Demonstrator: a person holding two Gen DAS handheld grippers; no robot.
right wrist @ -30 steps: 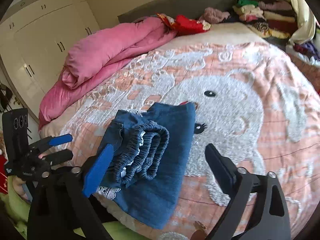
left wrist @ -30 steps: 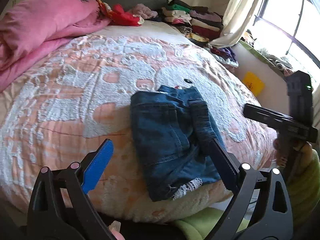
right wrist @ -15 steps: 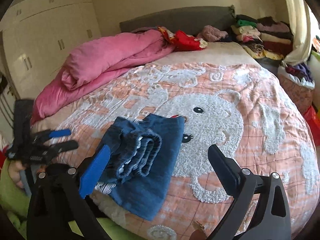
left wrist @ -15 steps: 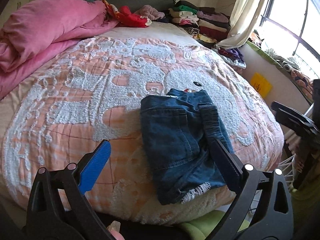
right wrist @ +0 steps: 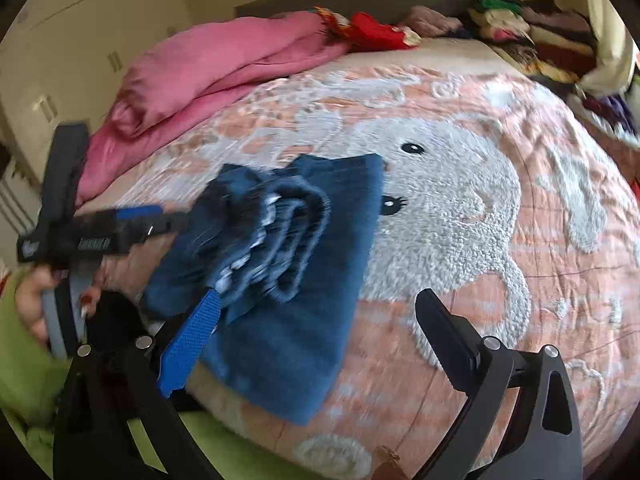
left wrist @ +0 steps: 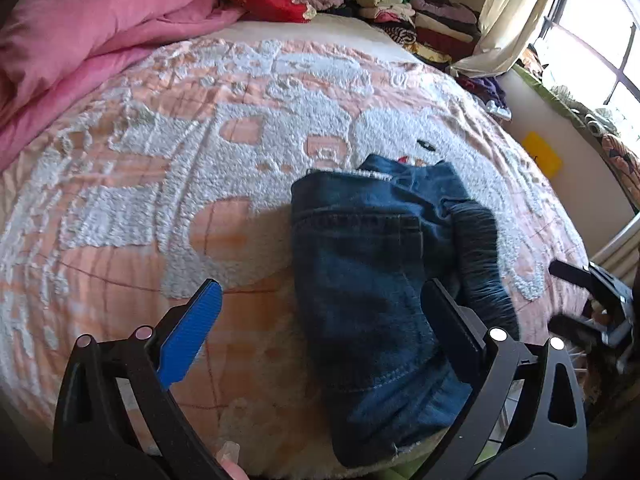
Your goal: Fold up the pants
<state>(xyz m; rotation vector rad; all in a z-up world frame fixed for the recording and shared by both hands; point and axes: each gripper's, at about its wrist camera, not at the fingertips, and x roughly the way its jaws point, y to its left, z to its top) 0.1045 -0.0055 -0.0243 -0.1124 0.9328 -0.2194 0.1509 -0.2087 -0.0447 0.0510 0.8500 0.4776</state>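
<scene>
Blue denim pants (left wrist: 372, 280) lie folded in a thick stack near the bed's front edge, elastic waistband on the right side. In the right wrist view the pants (right wrist: 288, 264) show stacked folded layers. My left gripper (left wrist: 320, 300) is open and empty, just in front of the pants; its right finger lies over their right side. It also shows in the right wrist view (right wrist: 132, 224), close by the pants' left edge. My right gripper (right wrist: 316, 312) is open and empty over the pants' near right part. It appears blurred at the left wrist view's right edge (left wrist: 592, 292).
The bed carries a peach and white elephant blanket (left wrist: 160, 168). A pink duvet (left wrist: 80, 40) is heaped at the back left. Red clothes (left wrist: 276, 4) and a stack of folded clothes (left wrist: 420, 24) lie at the headboard. A window and curtain (left wrist: 516, 12) are at right.
Both grippers have moved in closer to the folded pants, and the left one now reaches their left edge. The pants lie as before.
</scene>
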